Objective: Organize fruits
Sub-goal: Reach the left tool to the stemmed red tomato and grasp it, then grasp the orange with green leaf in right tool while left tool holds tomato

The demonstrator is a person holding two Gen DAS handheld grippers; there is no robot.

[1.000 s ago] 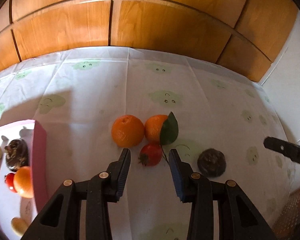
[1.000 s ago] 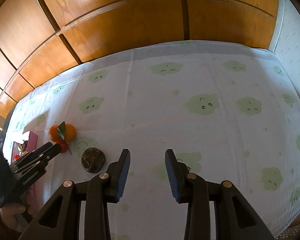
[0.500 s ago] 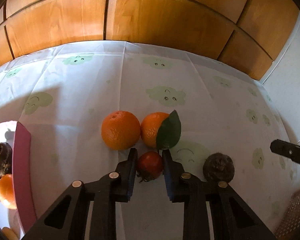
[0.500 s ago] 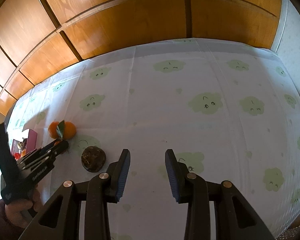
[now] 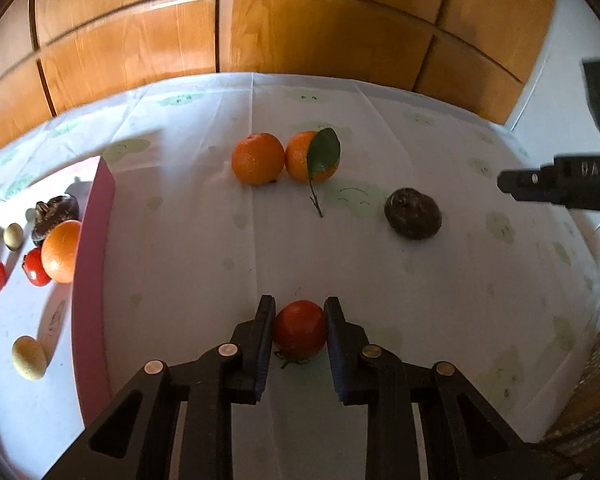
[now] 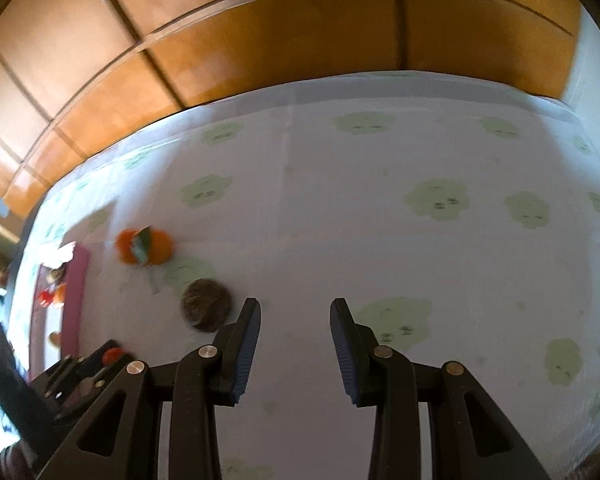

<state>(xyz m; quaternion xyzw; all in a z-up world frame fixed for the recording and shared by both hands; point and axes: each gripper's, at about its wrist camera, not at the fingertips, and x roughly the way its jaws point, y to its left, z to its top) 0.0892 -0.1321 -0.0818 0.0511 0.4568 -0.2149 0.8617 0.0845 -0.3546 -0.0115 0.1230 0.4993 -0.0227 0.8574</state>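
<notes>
My left gripper (image 5: 299, 320) is shut on a small red tomato (image 5: 300, 332) and holds it above the tablecloth. Two oranges (image 5: 257, 158) lie side by side farther ahead, the right one (image 5: 300, 156) with a green leaf (image 5: 324, 151). A dark brown round fruit (image 5: 413, 213) lies to their right. A pink-walled tray (image 5: 96, 216) at the left holds an orange (image 5: 61, 251), red tomatoes (image 5: 36, 272), a dark fruit and pale small fruits. My right gripper (image 6: 295, 316) is open and empty, just right of the brown fruit (image 6: 206, 305).
The table has a white cloth with green cloud faces (image 6: 436, 200). A wooden panelled wall (image 5: 300, 24) stands behind its far edge. The right gripper's body (image 5: 568, 184) shows at the right of the left wrist view. A woven surface (image 5: 596, 392) lies at the lower right.
My left gripper closed on the tomato and pulled back and up with it, away from the oranges. The right gripper moved left toward the brown fruit.
</notes>
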